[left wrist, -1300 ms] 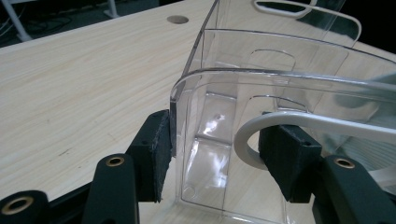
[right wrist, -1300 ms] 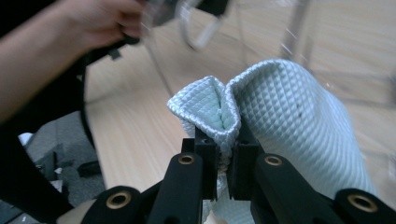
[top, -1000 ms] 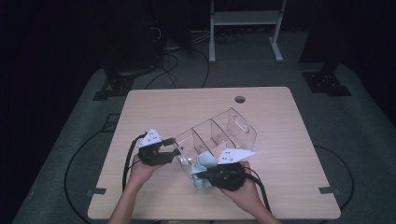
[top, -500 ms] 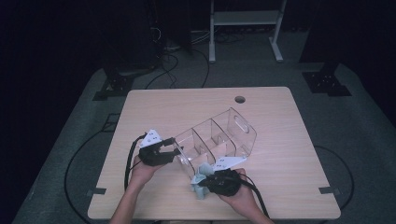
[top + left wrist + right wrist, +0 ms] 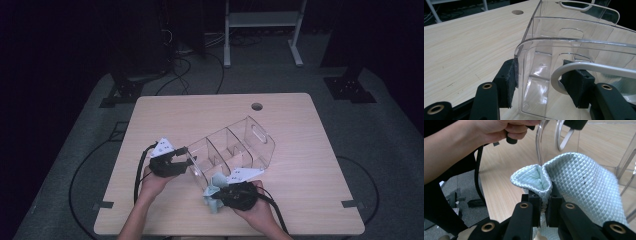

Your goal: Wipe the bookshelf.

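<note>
Quilted cloth (image 5: 576,180), pale blue and folded, is pinched in the right tool (image 5: 543,202); beside it the left tool (image 5: 544,82) clamps the clear divided organizer's (image 5: 235,147) wall on the desk (image 5: 300,120).

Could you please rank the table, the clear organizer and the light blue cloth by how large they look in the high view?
1. Table, by far the largest.
2. Clear organizer, lying tilted mid-table.
3. Light blue cloth, smallest, bunched and partly hidden by the right gripper.

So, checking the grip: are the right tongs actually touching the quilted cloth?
Touching. The right gripper view shows the right tongs pinching a fold of the quilted cloth.
</note>
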